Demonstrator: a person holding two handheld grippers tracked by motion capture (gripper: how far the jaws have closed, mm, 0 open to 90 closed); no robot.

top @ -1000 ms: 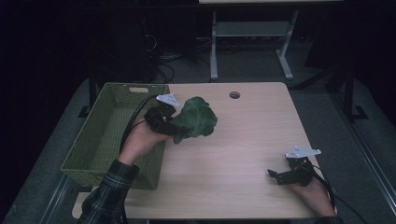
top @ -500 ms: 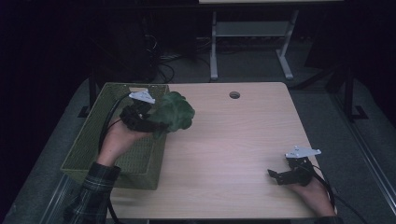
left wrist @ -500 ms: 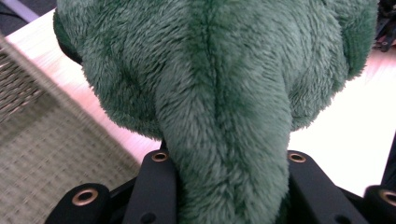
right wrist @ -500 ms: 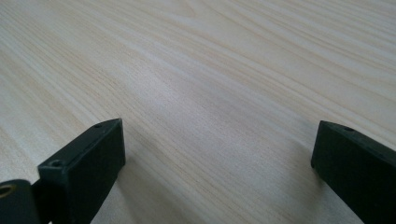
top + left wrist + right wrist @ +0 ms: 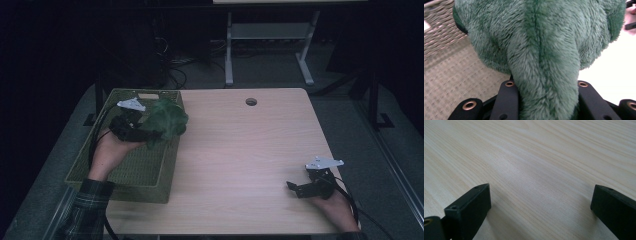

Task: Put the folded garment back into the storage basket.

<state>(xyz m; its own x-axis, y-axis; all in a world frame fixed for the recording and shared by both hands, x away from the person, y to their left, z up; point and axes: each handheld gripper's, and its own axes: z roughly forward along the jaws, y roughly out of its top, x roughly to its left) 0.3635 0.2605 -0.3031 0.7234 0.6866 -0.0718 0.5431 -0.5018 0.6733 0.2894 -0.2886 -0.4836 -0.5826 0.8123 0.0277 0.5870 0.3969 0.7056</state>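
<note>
Basket wall below green plush toy; table bare beside

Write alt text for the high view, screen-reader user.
A person's left gripper, clamped on a fuzzy dark green plush toy, holds it above the right side of an olive woven basket at the left end of a light wooden table. The right gripper rests open near the table's front right corner.
</note>
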